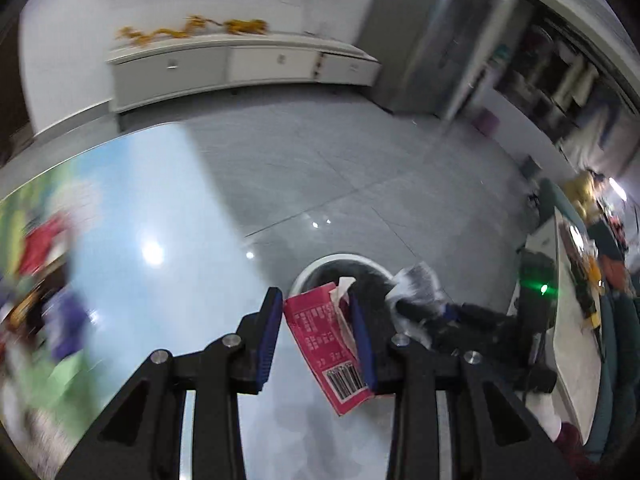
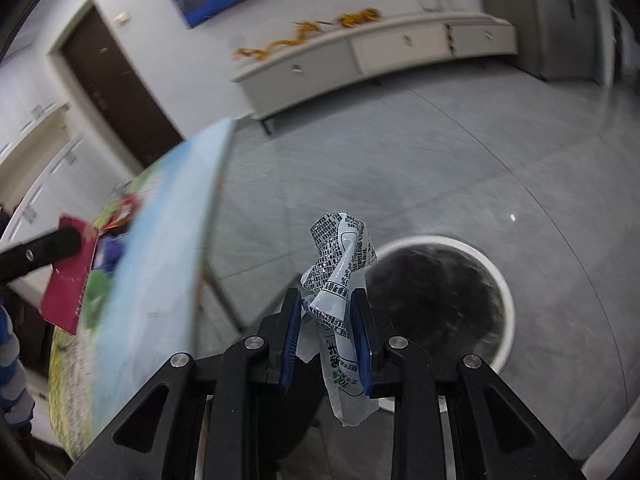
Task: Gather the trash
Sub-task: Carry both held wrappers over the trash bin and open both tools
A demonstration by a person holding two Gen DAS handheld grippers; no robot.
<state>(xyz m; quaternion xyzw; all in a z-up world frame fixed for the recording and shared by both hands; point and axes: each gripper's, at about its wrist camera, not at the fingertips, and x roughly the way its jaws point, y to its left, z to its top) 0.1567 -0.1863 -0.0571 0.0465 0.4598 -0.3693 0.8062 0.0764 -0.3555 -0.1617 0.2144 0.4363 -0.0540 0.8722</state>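
Both wrist views angled down from close above, sharing the white-rimmed bin, floor, low cabinet

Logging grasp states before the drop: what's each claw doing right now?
Left claw: closed on the red carton.
Right claw: closed on the crumpled white wrapper, near the bin.

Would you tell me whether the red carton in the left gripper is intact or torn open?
Torn open: the red carton shows a ragged, splayed top edge between the left gripper's pads.
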